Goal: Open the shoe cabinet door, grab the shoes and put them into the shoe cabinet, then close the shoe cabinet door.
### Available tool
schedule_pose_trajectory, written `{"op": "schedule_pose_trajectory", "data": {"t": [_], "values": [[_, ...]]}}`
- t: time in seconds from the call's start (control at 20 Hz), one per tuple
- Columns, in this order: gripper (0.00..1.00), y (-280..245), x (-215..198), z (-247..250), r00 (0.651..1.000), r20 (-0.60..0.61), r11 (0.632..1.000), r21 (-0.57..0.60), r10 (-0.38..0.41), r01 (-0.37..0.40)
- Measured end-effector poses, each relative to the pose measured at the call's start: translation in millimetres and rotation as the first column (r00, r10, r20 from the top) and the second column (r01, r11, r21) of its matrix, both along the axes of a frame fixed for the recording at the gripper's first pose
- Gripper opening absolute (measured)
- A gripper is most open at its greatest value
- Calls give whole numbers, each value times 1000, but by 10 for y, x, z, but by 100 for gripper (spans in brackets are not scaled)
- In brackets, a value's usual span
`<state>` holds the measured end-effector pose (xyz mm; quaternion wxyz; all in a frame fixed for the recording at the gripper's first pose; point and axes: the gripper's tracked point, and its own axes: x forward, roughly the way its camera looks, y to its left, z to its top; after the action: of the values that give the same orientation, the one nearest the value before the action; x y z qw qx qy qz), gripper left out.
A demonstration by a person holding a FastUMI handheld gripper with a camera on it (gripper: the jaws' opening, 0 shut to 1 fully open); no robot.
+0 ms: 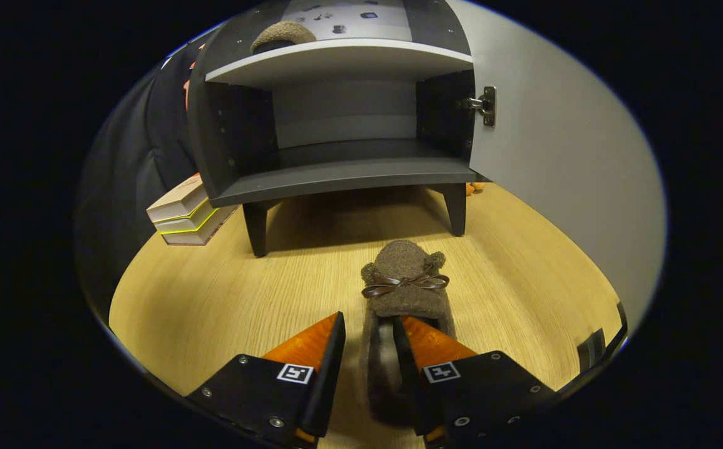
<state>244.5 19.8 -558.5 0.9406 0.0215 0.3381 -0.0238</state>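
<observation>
Shoes (pixel 406 280): two; gripper (pixel 368 330) straddling one

A mock-up home entryway set inside a booth: a pale wood-grain floor (pixel 212 293), a small dark grey shoe cabinet (pixel 343 181) on short tapered legs with its grey door (pixel 561 162) swung open, and a stack of books (pixel 184 215) beside it against black padded cloth (pixel 131 162).

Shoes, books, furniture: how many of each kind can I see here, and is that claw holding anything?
Shoes: 2, one brown shoe on the floor, another shoe on the cabinet's upper shelf
Books: 3, in one stack
Cabinets: 1 shoe cabinet, door open
Total: 6
The claw straddles one wall of the floor shoe's opening; whether it presses is unclear.
</observation>
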Motion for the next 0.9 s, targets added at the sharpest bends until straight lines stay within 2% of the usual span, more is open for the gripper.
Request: {"op": "schedule_pose_trajectory", "data": {"t": [0.2,0.4,0.5,0.55,0.65,0.9], "values": [[50,7,179,-123,1000,-12,1000,12,-11,11],[42,-2,306,-220,1000,-11,1000,-7,-20,20],[27,-21,349,-252,1000,-10,1000,-9,-20,20],[16,-3,342,-253,1000,-12,1000,3,-18,18],[7,-4,355,-234,1000,-4,1000,-1,-13,13],[2,4,290,39,1000,25,1000,17,-14,14]]}}
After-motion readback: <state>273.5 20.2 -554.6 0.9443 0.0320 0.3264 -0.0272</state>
